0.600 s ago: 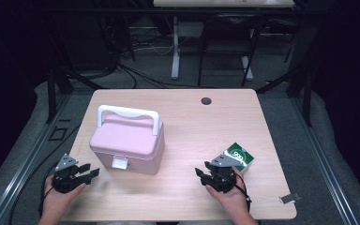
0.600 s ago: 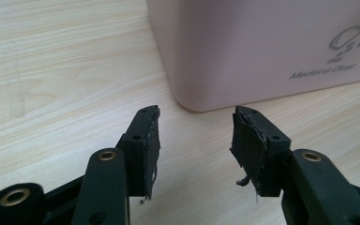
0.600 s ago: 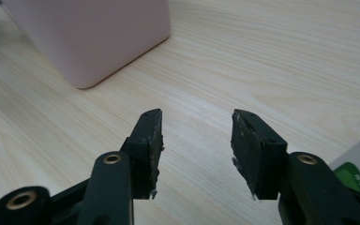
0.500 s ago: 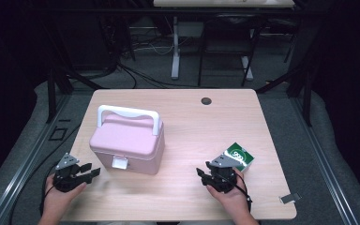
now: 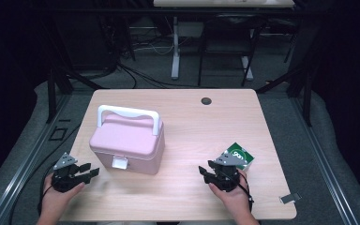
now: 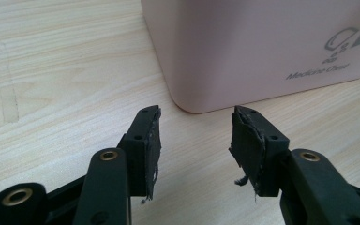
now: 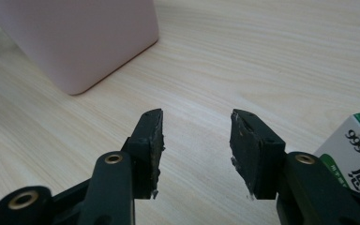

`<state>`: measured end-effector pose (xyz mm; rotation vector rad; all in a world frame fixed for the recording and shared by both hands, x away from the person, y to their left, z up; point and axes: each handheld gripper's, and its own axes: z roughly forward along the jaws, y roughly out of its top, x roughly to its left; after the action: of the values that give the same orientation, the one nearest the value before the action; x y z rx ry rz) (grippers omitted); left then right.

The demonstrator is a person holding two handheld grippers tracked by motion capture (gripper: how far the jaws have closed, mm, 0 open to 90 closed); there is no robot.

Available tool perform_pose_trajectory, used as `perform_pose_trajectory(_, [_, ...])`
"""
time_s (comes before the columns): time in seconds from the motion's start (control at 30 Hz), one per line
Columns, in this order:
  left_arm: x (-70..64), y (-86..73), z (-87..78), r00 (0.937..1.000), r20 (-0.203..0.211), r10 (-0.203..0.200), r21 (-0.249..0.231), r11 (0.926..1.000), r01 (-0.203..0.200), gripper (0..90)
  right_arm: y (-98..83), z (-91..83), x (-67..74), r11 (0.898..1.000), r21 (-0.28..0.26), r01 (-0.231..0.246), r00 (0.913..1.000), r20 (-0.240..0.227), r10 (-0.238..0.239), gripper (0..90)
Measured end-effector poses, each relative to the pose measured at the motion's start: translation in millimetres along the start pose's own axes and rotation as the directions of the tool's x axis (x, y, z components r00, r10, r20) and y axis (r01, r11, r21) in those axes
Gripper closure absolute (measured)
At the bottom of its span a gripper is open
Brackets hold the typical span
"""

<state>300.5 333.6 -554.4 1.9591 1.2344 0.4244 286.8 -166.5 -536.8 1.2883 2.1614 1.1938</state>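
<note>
The left tongs (image 5: 86, 172) and the right tongs (image 5: 208, 172) are both being held released with nothing between the pads, low over the counter (image 5: 187, 126). The pink medicine chest (image 5: 126, 145) is sitting closed just ahead of the left tongs, while the green-and-white medicine box (image 5: 238, 157) is lying just beside the right tongs. The chest is being judged rigid, smooth plastic, best taken by its white handle (image 5: 129, 114); the light cardboard box is being judged easily crushed, best pinched across its flat faces.

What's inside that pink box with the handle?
The pink medicine chest is closed, its white latch down, so its contents are hidden. On top there is its white handle.
</note>
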Motion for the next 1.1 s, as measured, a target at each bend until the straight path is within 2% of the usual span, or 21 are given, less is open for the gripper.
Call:
perform_pose_trajectory(0.23, [5.0, 5.7, -2.1, 0.9994, 0.007, -0.034, -0.016, 0.9993, 0.034, 66.8, 1.2, -1.0, -1.0, 1.0, -0.005, -0.004, 1.0, -0.002, 0.004, 58.4])
perform_pose_trajectory(0.43, [13.2, 16.5, -6.8, 0.9971, -0.028, -0.071, -0.041, 0.9967, 0.07, 74.9, 4.6, -1.6, 2.2, 1.0, -0.014, 0.007, 0.9999, -0.013, -0.007, 61.5])
perform_pose_trajectory(0.47, [16.7, 22.1, -9.6, 0.9959, -0.047, -0.077, -0.053, 0.9959, 0.074, 77.7, 5.3, -2.4, 3.3, 1.0, -0.005, 0.017, 0.9998, -0.005, -0.017, 62.0])
perform_pose_trajectory(0.57, [19.3, 27.5, -11.1, 0.9954, -0.057, -0.076, -0.058, 0.9957, 0.073, 83.8, 6.3, -2.4, 5.2, 1.0, -0.015, 0.026, 0.9997, 0.0, -0.026, 64.2])
perform_pose_trajectory(0.63, [20.6, 30.9, -10.0, 0.9954, -0.049, -0.083, -0.054, 0.9953, 0.08, 88.5, 7.5, -2.8, 5.0, 1.0, -0.007, 0.029, 0.9996, -0.001, -0.029, 65.2])
perform_pose_trajectory(0.73, [22.6, 36.2, -8.7, 0.9952, -0.053, -0.083, -0.058, 0.9951, 0.08, 89.5, 8.4, -2.0, 4.8, 1.0, -0.007, 0.03, 0.9995, -0.003, -0.03, 67.2])
perform_pose_trajectory(0.77, [26.3, 42.3, -8.1, 0.9938, -0.055, -0.097, -0.069, 0.9933, 0.093, 89.6, 9.9, -1.9, 4.2, 1.0, 0.001, 0.029, 0.9996, -0.005, -0.029, 69.0])
perform_pose_trajectory(0.9, [31.9, 51.5, -5.2, 0.9924, -0.064, -0.105, -0.078, 0.992, 0.099, 90.0, 12.2, -1.8, 4.0, 1.0, -0.008, 0.022, 0.9997, -0.008, -0.022, 70.3])
perform_pose_trajectory(0.93, [35.0, 55.6, -1.9, 0.9915, -0.054, -0.119, -0.088, 0.9896, 0.114, 90.0, 12.8, -1.5, 3.8, 1.0, -0.011, 0.024, 0.9997, -0.007, -0.024, 70.3])
perform_pose_trajectory(1.0, [35.8, 58.8, 0.9, 0.9923, -0.053, -0.112, -0.088, 0.9904, 0.107, 90.0, 13.6, -0.8, 4.2, 1.0, -0.013, 0.023, 0.9997, -0.004, -0.023, 70.3])
perform_pose_trajectory(1.1, [33.8, 61.3, 3.6, 0.9936, -0.024, -0.111, -0.103, 0.9888, 0.108, 90.0, 14.9, 0.7, 5.7, 1.0, -0.012, 0.026, 0.9996, -0.006, -0.026, 71.2])
